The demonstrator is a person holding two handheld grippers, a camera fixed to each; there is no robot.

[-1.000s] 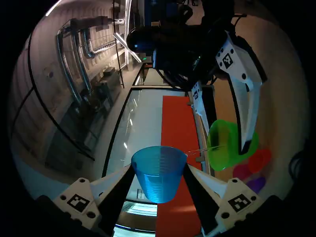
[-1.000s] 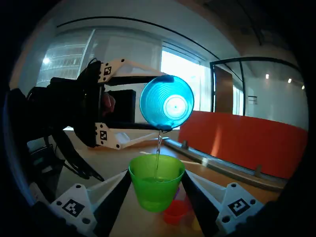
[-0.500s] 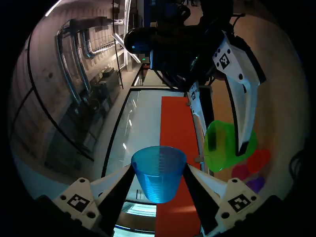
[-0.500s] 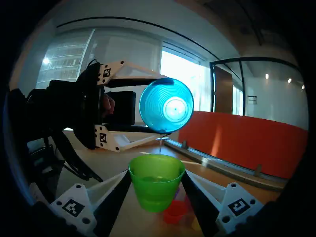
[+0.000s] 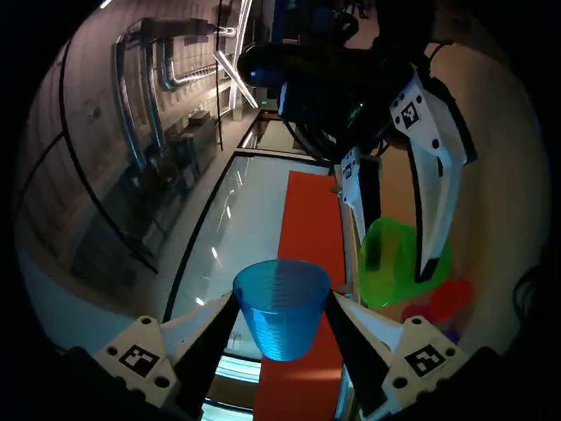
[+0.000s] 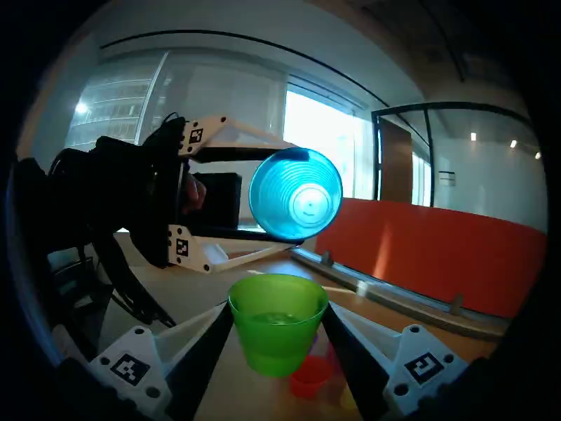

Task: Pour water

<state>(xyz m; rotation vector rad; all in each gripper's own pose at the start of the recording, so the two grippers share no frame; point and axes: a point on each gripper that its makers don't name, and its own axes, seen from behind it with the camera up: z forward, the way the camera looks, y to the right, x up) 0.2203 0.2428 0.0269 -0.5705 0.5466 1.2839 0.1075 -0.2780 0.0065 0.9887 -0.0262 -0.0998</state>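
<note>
Blue cup clamped in left tool tilts above right tool clamping green cup.

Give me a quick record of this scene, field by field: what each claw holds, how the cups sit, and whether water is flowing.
left claw: shut on blue cup
right claw: shut on green cup
blue cup pose: tipped on its side, above green cup
green cup pose: upright, water inside
stream: none visible between cups
below: red cup on table
</note>
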